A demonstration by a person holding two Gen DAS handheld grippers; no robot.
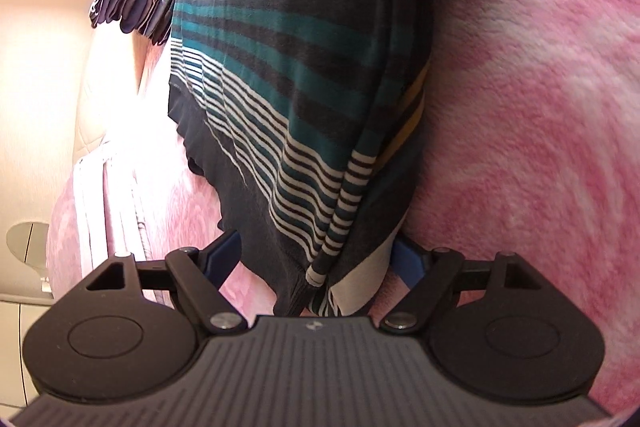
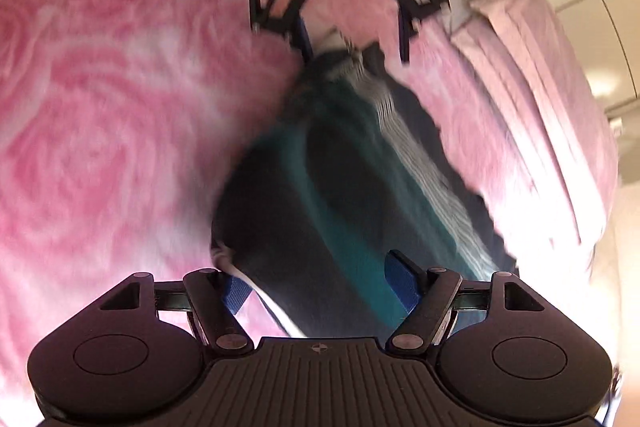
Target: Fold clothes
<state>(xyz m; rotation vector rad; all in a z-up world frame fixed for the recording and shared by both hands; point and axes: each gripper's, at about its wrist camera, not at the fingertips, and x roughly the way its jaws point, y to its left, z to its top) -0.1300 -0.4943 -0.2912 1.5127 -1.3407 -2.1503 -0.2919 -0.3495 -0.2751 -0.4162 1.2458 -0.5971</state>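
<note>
Blur smears striped sweater between right tool fingers.

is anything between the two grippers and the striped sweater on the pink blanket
Nothing visible. The striped sweater already lies between the wide-open jaws of the left gripper at one end and of the right gripper at the other, on the pink blanket.

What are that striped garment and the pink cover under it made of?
The striped garment looks like a soft, matte knit, probably jersey or fine wool: it drapes in limp folds and has ribbed edging. The pink cover looks like plush fleece: fuzzy nap, blurred rose pattern.
</note>
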